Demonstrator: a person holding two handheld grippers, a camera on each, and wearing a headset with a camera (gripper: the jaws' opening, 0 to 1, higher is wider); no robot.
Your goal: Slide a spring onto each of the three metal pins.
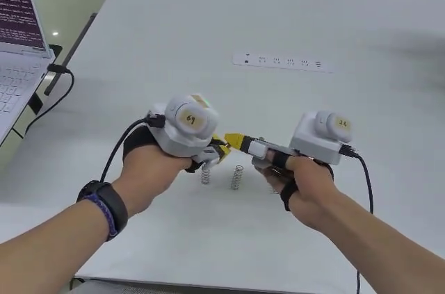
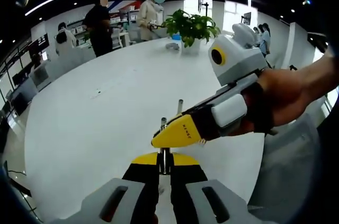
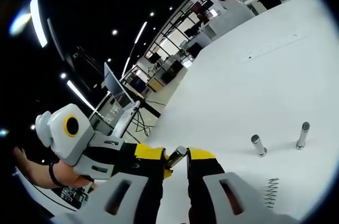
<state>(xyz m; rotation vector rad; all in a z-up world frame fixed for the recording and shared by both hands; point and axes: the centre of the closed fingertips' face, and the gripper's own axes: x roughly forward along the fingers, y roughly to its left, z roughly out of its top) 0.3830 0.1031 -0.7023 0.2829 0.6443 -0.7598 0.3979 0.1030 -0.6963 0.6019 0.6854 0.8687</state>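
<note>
My left claw [image 2: 164, 159] and right claw [image 3: 177, 156] both clench one metal pin [image 2: 163, 124]. Two bare pins [image 3: 258, 145] stand, springs [image 1: 237, 177] lie loose on the table [image 1: 208, 30]; none threaded.

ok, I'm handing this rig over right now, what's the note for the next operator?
Left gripper: jaws shut on a metal pin.
Right gripper: jaws at that same pin; whether it grips is unclear.
Second pin and third pin stand bare on the table.
First spring and second spring sit loose on the table below the grippers.
Done: no spring on any pin that I can see.
Left: all three pins need springs, likely starting with the held one.
</note>
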